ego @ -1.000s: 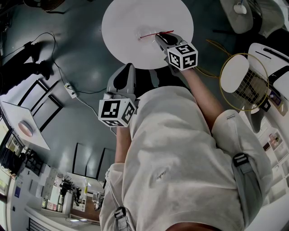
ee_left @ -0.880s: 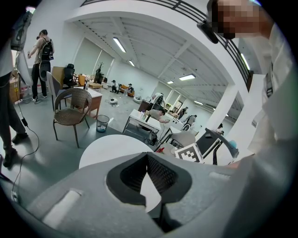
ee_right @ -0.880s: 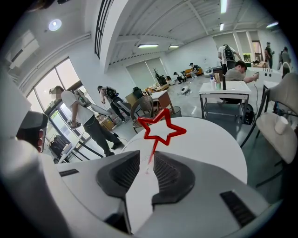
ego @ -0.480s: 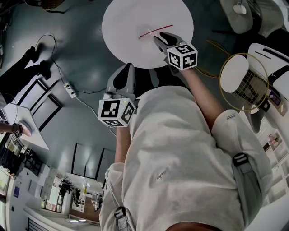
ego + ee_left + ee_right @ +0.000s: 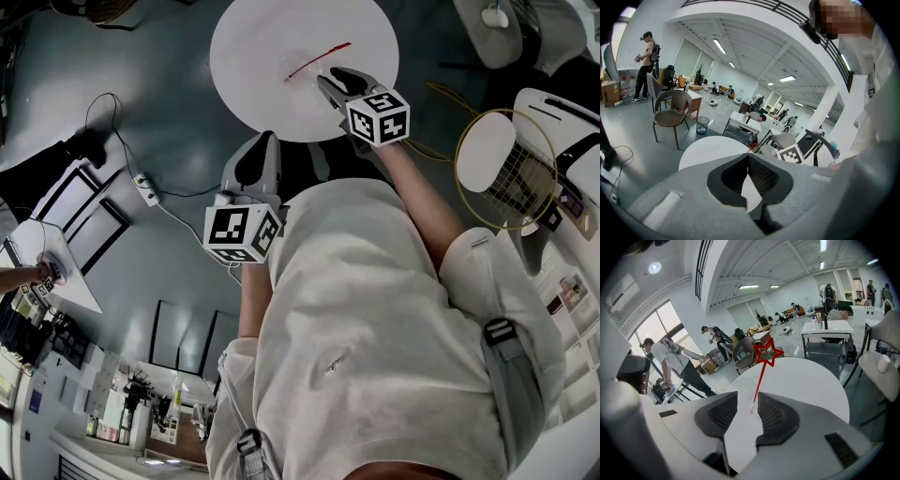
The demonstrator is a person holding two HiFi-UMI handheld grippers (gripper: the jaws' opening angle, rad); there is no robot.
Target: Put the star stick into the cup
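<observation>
Tilting up off round table [image 5: 811, 380] — star stick [image 5: 758, 385], chair [image 5: 740, 358] beyond.

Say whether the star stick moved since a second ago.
Yes: the stick swung its right end toward the far edge of the table; left end stayed.
</observation>
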